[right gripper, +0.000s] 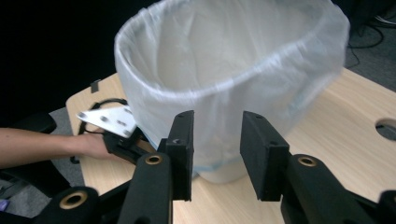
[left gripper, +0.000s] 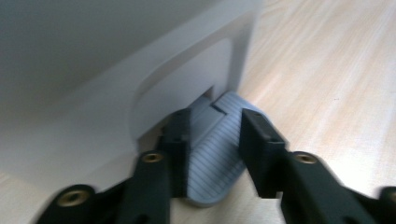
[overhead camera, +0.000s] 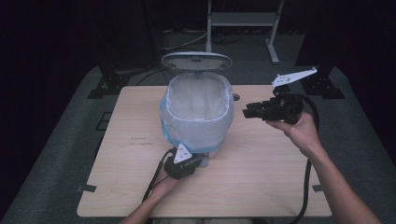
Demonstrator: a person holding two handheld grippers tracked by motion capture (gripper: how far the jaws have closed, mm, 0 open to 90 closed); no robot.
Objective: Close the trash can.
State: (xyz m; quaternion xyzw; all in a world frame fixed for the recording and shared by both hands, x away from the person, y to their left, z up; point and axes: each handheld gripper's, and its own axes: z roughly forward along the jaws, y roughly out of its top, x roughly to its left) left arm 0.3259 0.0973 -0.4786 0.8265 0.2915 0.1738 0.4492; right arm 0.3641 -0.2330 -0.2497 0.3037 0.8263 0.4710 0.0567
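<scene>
At the near side of the tabletop (overhead camera: 261,186), close to the middle of the near edge, the left gripper (overhead camera: 198,161) lies low against the foot of a pedal bin (overhead camera: 198,109). In the left gripper view its jaws stand a little apart, one on each side of the grey ribbed pedal (left gripper: 212,163) that juts from the base of the bin; the pads seem to lie beside the pedal and over its edges rather than pinching it, so the gripper reads as pressing down on it, not gripping it.

Behind that, the bin stands about mid-table, lined with a thin translucent plastic bag (right gripper: 224,70) whose mouth is folded out over the rim. Its lid (overhead camera: 196,60) is tipped up at the far side, which fits a pedal held down.

To the right of the bin, above the tabletop, the right gripper (overhead camera: 246,112) is held level and points at the bin's right flank. Its jaws are partly open with nothing between them, and the bag's side lies just ahead in the right gripper view.

The step in hand looks like holding the bin open while the right hand comes in for the liner. Next, the right jaws probably need to reach the folded bag edge at the rim and close on the film alone, with the pedal kept down.
</scene>
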